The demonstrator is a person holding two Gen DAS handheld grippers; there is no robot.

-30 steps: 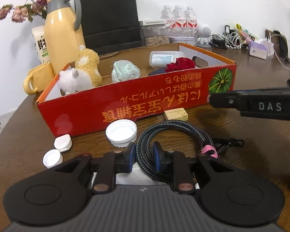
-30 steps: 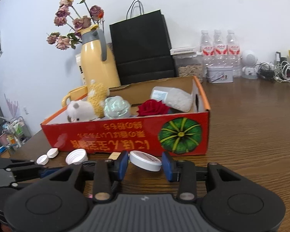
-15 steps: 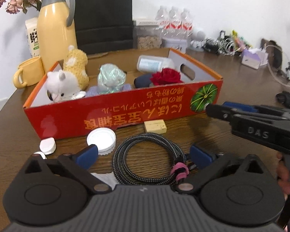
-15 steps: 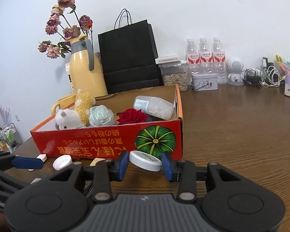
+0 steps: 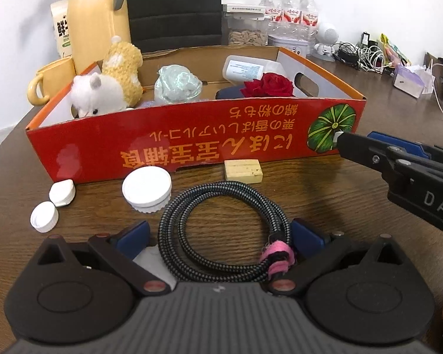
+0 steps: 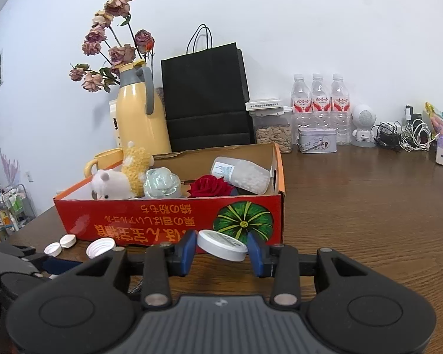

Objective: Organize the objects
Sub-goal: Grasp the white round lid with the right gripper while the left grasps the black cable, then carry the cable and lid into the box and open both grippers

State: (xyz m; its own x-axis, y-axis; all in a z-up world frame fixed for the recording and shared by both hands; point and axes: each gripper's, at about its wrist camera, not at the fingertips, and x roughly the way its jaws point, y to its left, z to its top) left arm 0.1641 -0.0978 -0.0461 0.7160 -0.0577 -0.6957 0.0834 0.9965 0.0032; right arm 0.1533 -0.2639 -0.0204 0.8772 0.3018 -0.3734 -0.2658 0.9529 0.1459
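Observation:
My left gripper (image 5: 220, 236) stands wide open, low over the table. A coiled black braided cable (image 5: 221, 206) with a pink tie lies flat between its blue pads, and I see no pad pressing on it. My right gripper (image 6: 223, 249) is shut on a flat white round lid (image 6: 223, 244), tilted, just in front of the red cardboard box (image 6: 162, 221). In the left wrist view the right gripper (image 5: 344, 141) reaches in from the right beside the box (image 5: 192, 147). The box holds plush toys (image 5: 103, 88), a red rose (image 5: 267, 85), a pale green lump and a clear bottle.
A large white cap (image 5: 147, 187), two small white caps (image 5: 62, 191) and a pale wooden block (image 5: 243, 171) lie before the box. Behind it stand a yellow thermos (image 6: 136, 118), a mug, a black paper bag (image 6: 206, 103), water bottles and tangled chargers (image 6: 398, 135).
The left gripper's jaws went from closed on the cable to wide open, and the coil now lies loose on the table. The right gripper kept its hold on the lid.

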